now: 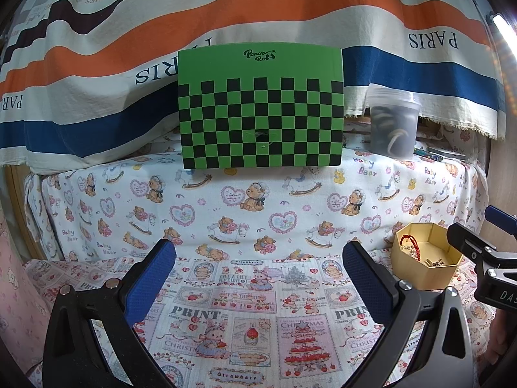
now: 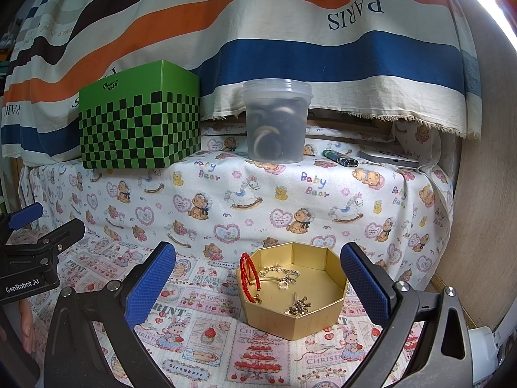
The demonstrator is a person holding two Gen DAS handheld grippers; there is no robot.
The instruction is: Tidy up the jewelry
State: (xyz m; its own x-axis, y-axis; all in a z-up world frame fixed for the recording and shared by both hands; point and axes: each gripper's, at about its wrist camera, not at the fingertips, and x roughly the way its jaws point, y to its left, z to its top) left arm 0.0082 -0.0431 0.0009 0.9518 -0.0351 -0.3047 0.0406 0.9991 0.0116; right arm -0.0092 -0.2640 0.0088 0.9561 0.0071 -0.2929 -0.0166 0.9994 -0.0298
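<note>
A gold octagonal box (image 2: 323, 318) stands open on the printed cloth, between my right gripper's fingers and a little ahead of them. Inside lie a red cord bracelet (image 2: 250, 273) draped over the left wall, a silver chain with rings (image 2: 284, 276) and a small bronze trinket (image 2: 299, 306). My right gripper (image 2: 258, 252) is open and empty. My left gripper (image 1: 258, 249) is open and empty over bare cloth; the gold box (image 1: 420, 274) is to its right, with the right gripper's body (image 1: 484, 252) beside it.
A green checkered box (image 2: 139, 129) stands on the raised shelf at the back left. A translucent tub (image 2: 276, 123) holding rings stands beside it. A lighter (image 2: 339, 158) and a flat silver device (image 2: 391, 160) lie to the right. A striped cloth hangs behind.
</note>
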